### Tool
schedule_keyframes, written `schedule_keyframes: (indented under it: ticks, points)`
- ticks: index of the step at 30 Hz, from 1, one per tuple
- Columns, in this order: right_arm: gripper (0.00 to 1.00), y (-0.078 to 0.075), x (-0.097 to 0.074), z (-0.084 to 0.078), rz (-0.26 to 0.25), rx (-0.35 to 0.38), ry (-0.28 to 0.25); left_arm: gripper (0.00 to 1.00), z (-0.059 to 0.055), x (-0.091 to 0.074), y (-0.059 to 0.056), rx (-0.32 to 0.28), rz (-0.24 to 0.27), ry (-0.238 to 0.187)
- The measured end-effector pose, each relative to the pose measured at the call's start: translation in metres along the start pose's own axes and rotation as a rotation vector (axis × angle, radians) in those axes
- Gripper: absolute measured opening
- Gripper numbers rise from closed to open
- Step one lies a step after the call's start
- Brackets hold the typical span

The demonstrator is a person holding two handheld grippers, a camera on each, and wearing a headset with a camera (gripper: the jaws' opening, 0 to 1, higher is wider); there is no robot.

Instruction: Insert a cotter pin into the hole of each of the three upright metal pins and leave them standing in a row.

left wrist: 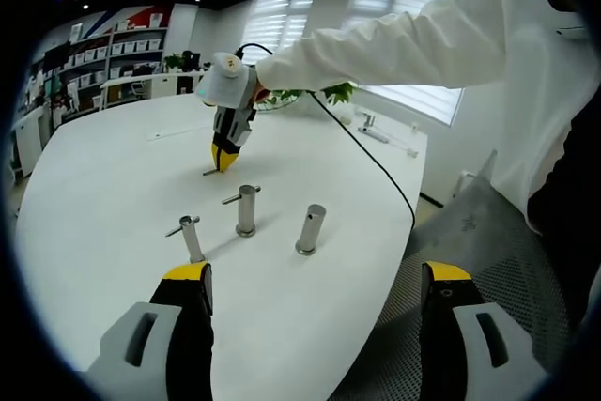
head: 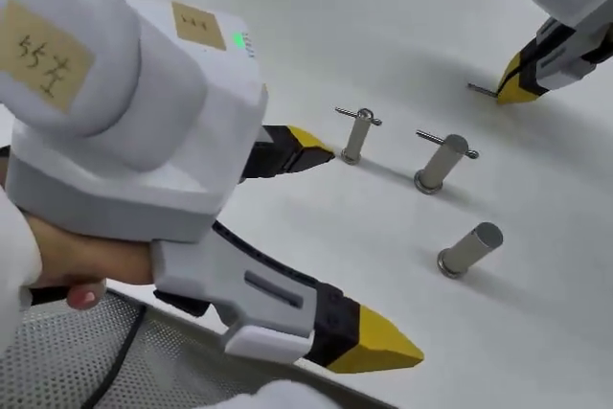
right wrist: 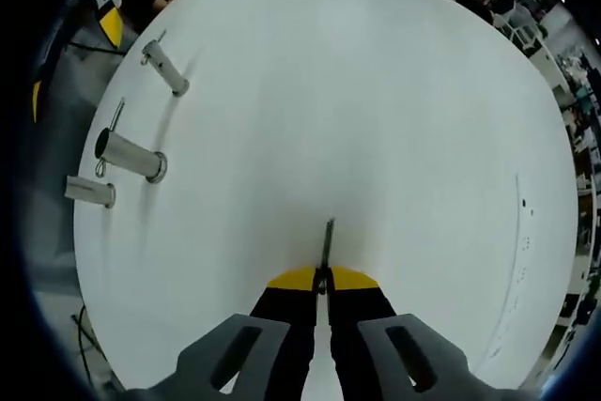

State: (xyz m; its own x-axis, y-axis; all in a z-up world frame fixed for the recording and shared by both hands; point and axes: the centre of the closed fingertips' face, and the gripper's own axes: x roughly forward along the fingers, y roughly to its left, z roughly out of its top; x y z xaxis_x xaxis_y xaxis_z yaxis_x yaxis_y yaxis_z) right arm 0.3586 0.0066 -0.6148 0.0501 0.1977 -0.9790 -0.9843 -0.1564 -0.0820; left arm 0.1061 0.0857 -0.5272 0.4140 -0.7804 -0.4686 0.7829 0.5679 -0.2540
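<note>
Across the head view's left side the white table (head: 316, 7) is largely blocked by the left gripper (head: 369, 251). Its jaws are spread wide with nothing between them, and a hand (head: 72, 261) holds it from the frame's edge. At the top right corner the right gripper (head: 517, 88) is cut off by the frame, so that little more than its yellow tips can be seen. They are pinched tight on a cotter pin (head: 482, 90). The pin's tail pokes out to the left, low over the table, and its other end is hidden between the jaws. In the left gripper view a white sleeve (left wrist: 394, 35) reaches to this gripper. Three pins stand in a row between the grippers, well apart from both. The far pin (head: 356, 136) and the middle pin (head: 442, 162) each carry a fitted cotter (head: 358, 116) through the top. The near pin (head: 469, 248) carries none, and its hole cannot be made out.
</note>
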Motion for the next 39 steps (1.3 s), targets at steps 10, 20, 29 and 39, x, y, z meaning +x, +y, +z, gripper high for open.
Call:
schedule_keyframes:
  ticks: [10, 20, 29, 39]
  points:
    - [0.0, 0.001, -0.001, 0.0, 0.033, 0.032, 0.027, 0.91, -0.004, 0.002, -0.003, -0.006, -0.005, 0.009]
    - [0.0, 0.004, -0.004, -0.002, 0.015, 0.056, 0.015, 0.9, -0.01, 0.003, 0.001, 0.0, 0.02, 0.034]
    - [0.0, 0.014, -0.013, -0.007, -0.004, 0.042, 0.034, 0.9, -0.01, -0.001, 0.0, 0.012, 0.03, 0.026]
    - [0.0, 0.026, -0.058, 0.003, -0.085, 0.107, -0.078, 0.89, -0.003, -0.003, -0.001, 0.041, 0.025, 0.033]
